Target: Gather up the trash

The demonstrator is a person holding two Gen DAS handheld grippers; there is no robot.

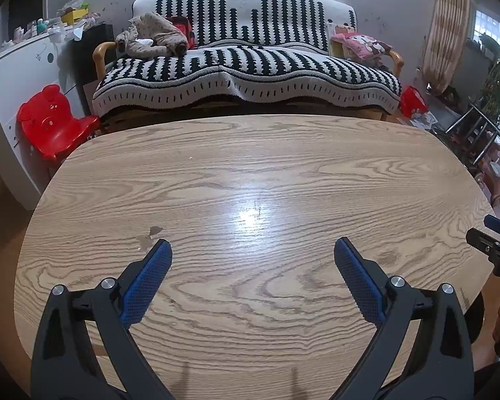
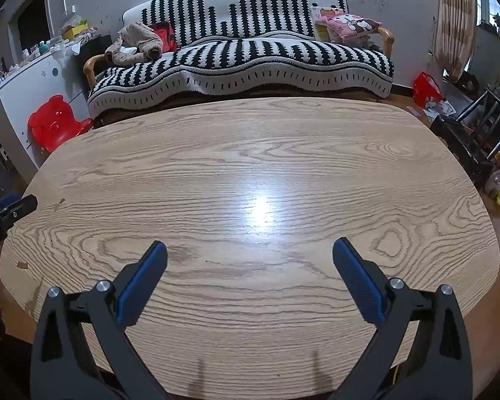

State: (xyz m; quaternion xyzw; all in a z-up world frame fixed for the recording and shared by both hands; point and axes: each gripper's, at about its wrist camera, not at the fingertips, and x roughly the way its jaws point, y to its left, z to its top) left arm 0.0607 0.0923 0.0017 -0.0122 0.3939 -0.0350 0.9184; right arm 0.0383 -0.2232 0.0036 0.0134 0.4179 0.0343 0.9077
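A light wooden table fills both views, its top bare of any trash item that I can make out. My left gripper hovers over the near part of it, open, with nothing between its blue pads. My right gripper hovers likewise over the table, open and holding nothing. A small chipped patch marks the wood just beyond the left gripper's left finger. The right gripper's tip shows at the right edge of the left wrist view, and the left gripper's tip at the left edge of the right wrist view.
Behind the table stands a sofa with a black-and-white striped cover, clothes and a pink pillow on it. A red child's chair and a white cabinet stand at left. A red bag and a dark metal chair are at right.
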